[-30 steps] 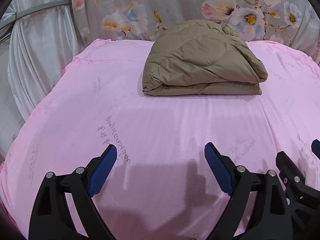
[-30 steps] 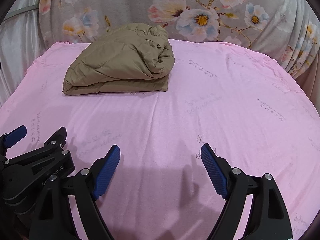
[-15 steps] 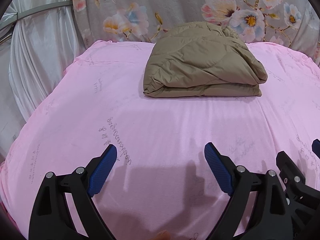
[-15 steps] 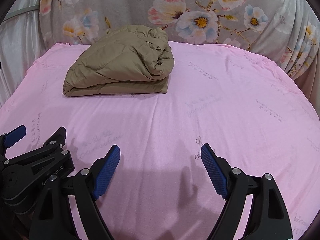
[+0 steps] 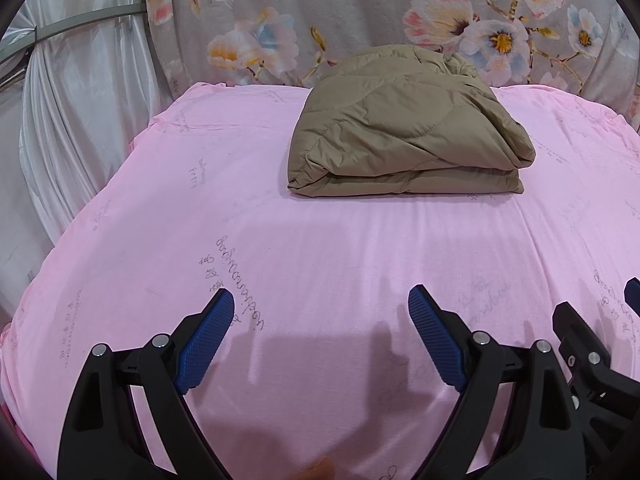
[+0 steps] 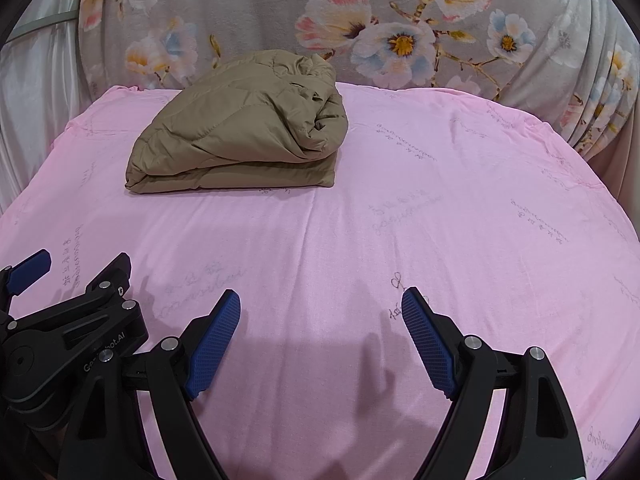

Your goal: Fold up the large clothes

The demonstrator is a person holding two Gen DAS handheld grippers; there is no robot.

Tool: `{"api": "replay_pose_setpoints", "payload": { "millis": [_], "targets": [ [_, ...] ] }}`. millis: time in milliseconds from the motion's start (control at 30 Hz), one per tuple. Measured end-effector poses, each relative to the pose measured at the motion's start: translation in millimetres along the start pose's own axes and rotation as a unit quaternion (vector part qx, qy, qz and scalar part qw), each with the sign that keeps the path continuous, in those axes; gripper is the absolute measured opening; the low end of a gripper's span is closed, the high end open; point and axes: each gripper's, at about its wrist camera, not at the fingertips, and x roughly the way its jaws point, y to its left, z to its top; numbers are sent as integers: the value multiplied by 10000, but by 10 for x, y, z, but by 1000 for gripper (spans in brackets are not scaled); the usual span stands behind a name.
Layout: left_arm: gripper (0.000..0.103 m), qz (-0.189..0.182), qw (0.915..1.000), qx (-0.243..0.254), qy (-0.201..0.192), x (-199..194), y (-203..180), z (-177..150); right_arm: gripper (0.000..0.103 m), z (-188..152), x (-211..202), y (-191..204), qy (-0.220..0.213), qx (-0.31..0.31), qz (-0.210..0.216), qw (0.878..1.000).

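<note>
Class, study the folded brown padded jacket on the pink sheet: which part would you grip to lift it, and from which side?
Grip the stacked layers of the brown padded jacket along its near edge, coming in low from the front. The layers lie flat and square there, so open jaws can probably slide round them. The right end is bunched and rounded, likely to slip.

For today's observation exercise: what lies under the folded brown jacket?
The jacket rests on a pink sheet; a flowered cloth hangs behind it. Whatever the sheet covers, and anything inside the folds, is hidden.
</note>
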Motion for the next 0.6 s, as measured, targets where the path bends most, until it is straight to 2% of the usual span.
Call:
{"api": "replay_pose_setpoints", "payload": {
  "millis": [600],
  "targets": [
    [86,37,10000,4,-27,-12,-7,-2,81,-1,-3,-2,-4,-5,-3,10000]
  ]
}}
